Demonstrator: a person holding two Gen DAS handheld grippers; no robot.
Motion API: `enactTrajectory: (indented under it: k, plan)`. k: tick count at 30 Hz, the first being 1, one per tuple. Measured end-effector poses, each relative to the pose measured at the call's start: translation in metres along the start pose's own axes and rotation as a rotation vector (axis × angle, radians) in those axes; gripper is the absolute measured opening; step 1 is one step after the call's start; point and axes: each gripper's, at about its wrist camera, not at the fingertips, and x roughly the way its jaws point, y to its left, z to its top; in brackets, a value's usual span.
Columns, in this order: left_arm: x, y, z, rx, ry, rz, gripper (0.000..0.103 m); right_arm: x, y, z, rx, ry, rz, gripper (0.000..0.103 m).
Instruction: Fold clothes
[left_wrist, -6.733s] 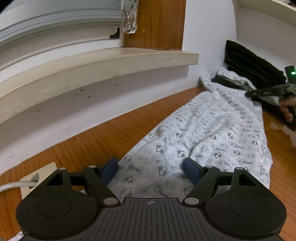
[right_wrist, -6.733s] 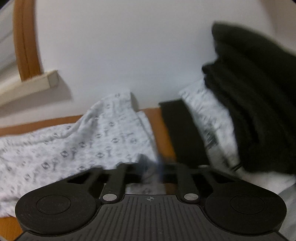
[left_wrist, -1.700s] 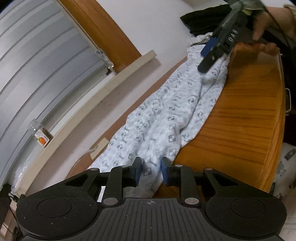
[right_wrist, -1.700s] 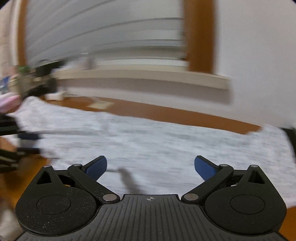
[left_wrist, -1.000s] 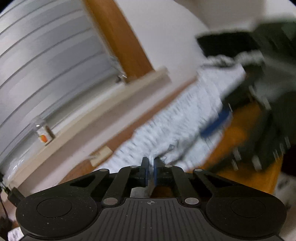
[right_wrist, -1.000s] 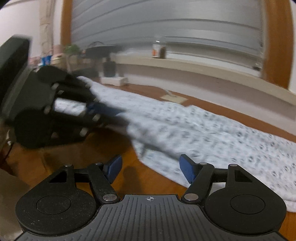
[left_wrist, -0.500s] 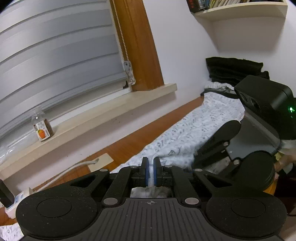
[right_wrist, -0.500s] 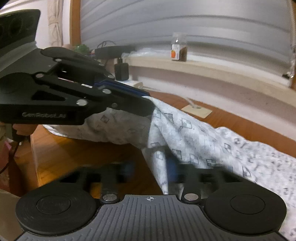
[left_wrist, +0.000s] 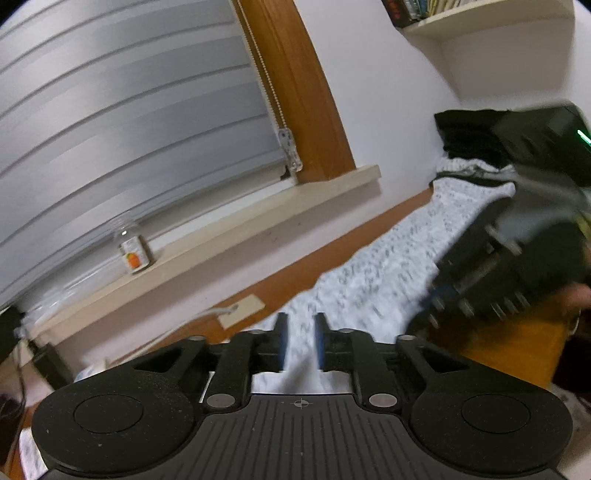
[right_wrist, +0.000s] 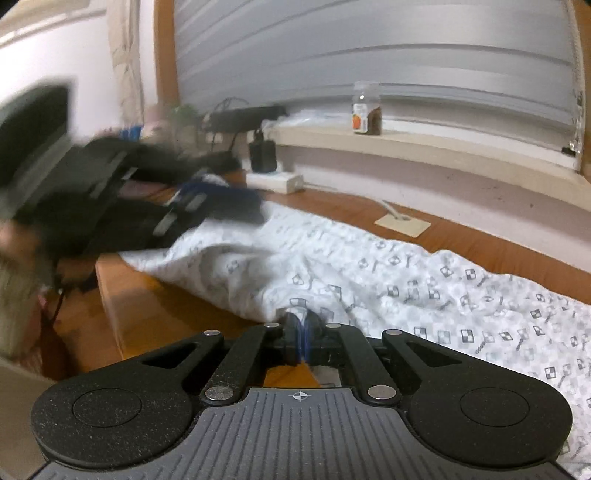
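Note:
A white garment (left_wrist: 388, 266) with a small grey check print lies stretched along the wooden desk (left_wrist: 517, 343). My left gripper (left_wrist: 300, 343) stands a little open at the garment's near end, and cloth lies loose between its blue fingers. My right gripper (right_wrist: 300, 332) is shut on the front edge of the garment (right_wrist: 406, 273), pinching a fold. Each gripper appears blurred in the other's view: the right gripper (left_wrist: 480, 277) sits over the cloth's front edge, and the left gripper (right_wrist: 221, 199) sits at the far left end.
A small jar (left_wrist: 133, 254) stands on the windowsill under the closed blind. A cable plate (right_wrist: 402, 223) and a white power strip (right_wrist: 275, 181) lie by the wall. Black folded clothes (left_wrist: 469, 136) are piled at the desk's right end. The desk's front edge (right_wrist: 110, 280) is close.
My left gripper's fingers have parted from their pinch on the cloth. My right gripper has shut on the garment's front edge. Both grippers are moving, blurred.

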Motion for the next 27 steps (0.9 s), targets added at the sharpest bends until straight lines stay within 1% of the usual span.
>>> enactTrajectory:
  k: [1,5,7,8,11,14,15,16,17,18,19,22,25,27]
  plan:
    - [-0.005,-0.004,-0.004,0.003,0.004,0.011,0.021,0.001,-0.002,0.001,0.014,-0.006,0.003,0.003]
    - [-0.009,-0.022,-0.016,0.051,0.040,0.017,0.022,0.004,-0.005,0.001,0.040,-0.014,-0.006,0.003]
    - [-0.007,-0.034,-0.020,0.087,0.050,0.015,0.036,0.006,-0.006,0.001,0.051,-0.019,-0.010,0.003]
    - [-0.005,-0.039,-0.021,0.099,0.052,0.009,0.039,0.007,-0.006,0.001,0.055,-0.019,-0.012,0.003]
    - [0.002,-0.051,-0.022,0.133,0.058,-0.011,0.043,0.007,-0.007,0.003,0.060,-0.025,-0.020,0.003]
    - [0.018,-0.057,-0.025,0.189,0.068,0.037,0.043,0.005,-0.006,0.004,0.056,-0.028,-0.018,0.003]
    - [0.023,-0.057,-0.025,0.205,0.072,0.051,0.040,0.005,-0.006,0.004,0.055,-0.029,-0.018,0.003]
    - [0.027,-0.057,-0.026,0.221,0.072,0.065,0.032,0.004,-0.005,0.005,0.055,-0.030,-0.017,0.003]
    - [0.030,-0.056,-0.026,0.235,0.069,0.078,0.027,0.004,-0.005,0.004,0.055,-0.030,-0.016,0.003]
    - [0.033,-0.055,-0.027,0.248,0.066,0.091,0.012,0.004,-0.005,0.004,0.053,-0.028,-0.014,0.003]
    - [0.032,-0.052,-0.026,0.245,0.059,0.095,0.004,0.003,-0.004,0.004,0.045,-0.024,-0.011,0.003]
    - [0.023,-0.036,-0.018,0.198,0.048,0.051,0.004,-0.001,0.000,0.004,0.022,-0.012,-0.002,0.003]
    - [0.004,-0.018,-0.004,0.164,0.011,0.024,0.003,-0.004,0.004,0.004,-0.001,0.000,0.007,0.003]
    - [-0.008,-0.007,0.008,0.161,-0.018,0.032,0.003,-0.006,0.006,0.004,-0.017,0.008,0.013,0.003]
